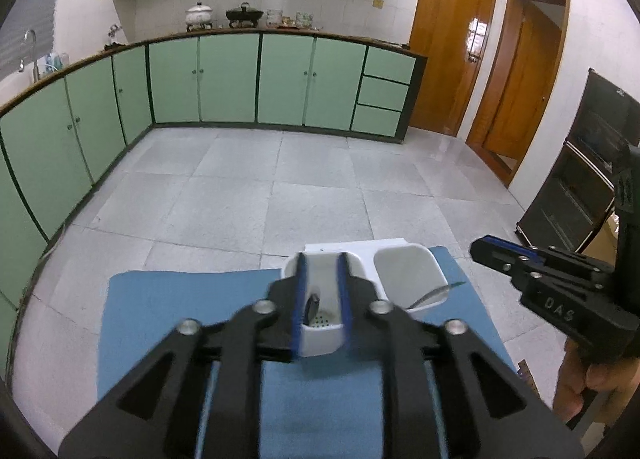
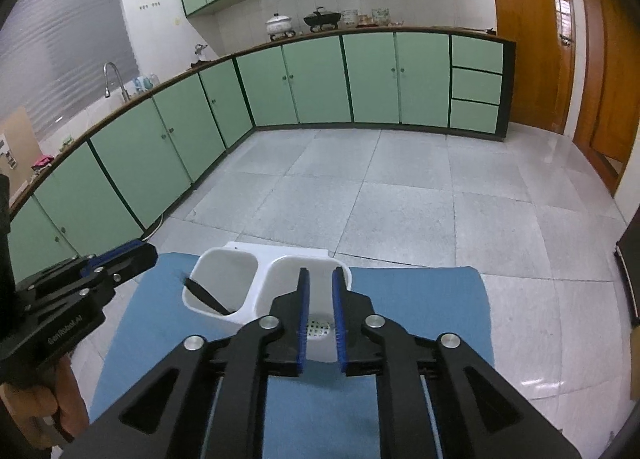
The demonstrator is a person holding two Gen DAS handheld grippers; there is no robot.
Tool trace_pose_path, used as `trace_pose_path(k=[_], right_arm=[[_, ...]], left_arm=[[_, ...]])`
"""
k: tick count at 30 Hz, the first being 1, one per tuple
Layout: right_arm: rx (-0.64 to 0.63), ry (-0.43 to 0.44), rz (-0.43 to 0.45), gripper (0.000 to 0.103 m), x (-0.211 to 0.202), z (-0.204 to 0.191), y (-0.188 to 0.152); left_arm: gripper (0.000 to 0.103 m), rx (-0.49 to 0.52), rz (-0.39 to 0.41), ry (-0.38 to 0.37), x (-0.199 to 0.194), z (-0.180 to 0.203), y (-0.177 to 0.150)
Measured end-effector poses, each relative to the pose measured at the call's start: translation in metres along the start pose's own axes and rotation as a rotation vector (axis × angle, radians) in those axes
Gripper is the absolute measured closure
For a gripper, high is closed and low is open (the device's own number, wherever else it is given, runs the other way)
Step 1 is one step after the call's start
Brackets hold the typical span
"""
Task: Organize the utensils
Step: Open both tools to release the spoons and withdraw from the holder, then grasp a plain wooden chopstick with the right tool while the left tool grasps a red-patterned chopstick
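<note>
A white two-compartment utensil holder point(image 1: 404, 259) stands on a blue mat point(image 1: 180, 307) at the table's far edge; it also shows in the right wrist view point(image 2: 260, 259). A black-handled utensil point(image 2: 204, 293) leans in its left compartment and shows between my left fingers point(image 1: 312, 307). A thin metal utensil point(image 1: 436, 293) leans in the right compartment. My left gripper point(image 1: 321, 259) is open and empty over the left compartment. My right gripper point(image 2: 321, 273) is open and empty over the right compartment point(image 2: 320, 327). Each gripper shows in the other's view, the right point(image 1: 486, 247) and the left point(image 2: 144, 253).
The blue mat point(image 2: 420, 307) covers the table top, whose far edge drops to a grey tiled floor point(image 1: 280, 187). Green kitchen cabinets point(image 1: 228, 79) line the far wall. A black cabinet point(image 1: 580, 179) stands at right by wooden doors point(image 1: 452, 47).
</note>
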State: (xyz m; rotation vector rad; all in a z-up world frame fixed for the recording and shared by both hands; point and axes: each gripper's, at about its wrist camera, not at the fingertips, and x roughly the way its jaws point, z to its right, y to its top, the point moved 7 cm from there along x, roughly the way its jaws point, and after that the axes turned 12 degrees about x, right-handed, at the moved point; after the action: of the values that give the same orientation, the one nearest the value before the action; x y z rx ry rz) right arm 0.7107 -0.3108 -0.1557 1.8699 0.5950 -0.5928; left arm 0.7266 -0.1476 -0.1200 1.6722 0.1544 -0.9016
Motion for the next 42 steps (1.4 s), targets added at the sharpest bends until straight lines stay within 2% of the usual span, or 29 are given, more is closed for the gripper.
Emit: trace_pose_path(k=[3,4,5,8,11,15,16,19,22,26,29,32,36,42], right_arm=[[0.004,0.010,0.027,0.087,-0.026,0.003,-0.004],[0.006,0.014,0.035,0.084,-0.035,0.005,-0.007],[0.011,0.024,0.048,0.082,-0.049,0.008,-0.014],[0.006,0.034,0.082,0.078,-0.089,0.020,-0.042],[-0.019,0.026,0.109,0.072,-0.126,0.032,-0.093],[-0.058,0.009,0.120,0.067,-0.166,0.043,-0.177],[-0.059,0.006,0.125,0.064,-0.172,0.043,-0.192],[-0.053,0.017,0.124,0.059,-0.195,0.043,-0.262],[-0.043,0.015,0.095,0.056,-0.199,0.040,-0.319],[-0.110,-0.008,0.045,0.056,-0.189,0.023,-0.370],[-0.160,-0.015,0.007,0.056,-0.177,0.012,-0.394],[-0.198,-0.028,-0.015,0.056,-0.164,0.003,-0.404],[-0.225,-0.053,0.003,0.056,-0.152,0.001,-0.403],[-0.186,-0.068,0.021,0.057,-0.147,0.019,-0.395]], left_arm=[[0.075,0.013,0.017,0.005,-0.025,0.004,-0.002],[0.069,0.020,0.025,0.010,-0.035,0.004,-0.005],[0.062,0.030,0.037,0.025,-0.051,0.005,-0.010],[0.052,0.035,0.068,0.037,-0.092,0.007,-0.035],[0.047,0.043,0.076,0.053,-0.123,0.016,-0.070],[0.042,0.064,0.099,0.065,-0.169,0.038,-0.132],[0.038,0.065,0.105,0.072,-0.178,0.043,-0.146],[0.034,0.032,0.107,0.083,-0.201,0.056,-0.199],[0.033,-0.014,0.084,0.081,-0.214,0.070,-0.250],[0.033,-0.016,0.046,0.107,-0.223,0.089,-0.303],[0.033,-0.046,0.023,0.098,-0.228,0.096,-0.325],[0.032,-0.073,0.015,0.098,-0.233,0.097,-0.336],[0.031,-0.064,0.007,0.103,-0.232,0.100,-0.343],[0.031,-0.045,-0.030,0.082,-0.216,0.114,-0.353]])
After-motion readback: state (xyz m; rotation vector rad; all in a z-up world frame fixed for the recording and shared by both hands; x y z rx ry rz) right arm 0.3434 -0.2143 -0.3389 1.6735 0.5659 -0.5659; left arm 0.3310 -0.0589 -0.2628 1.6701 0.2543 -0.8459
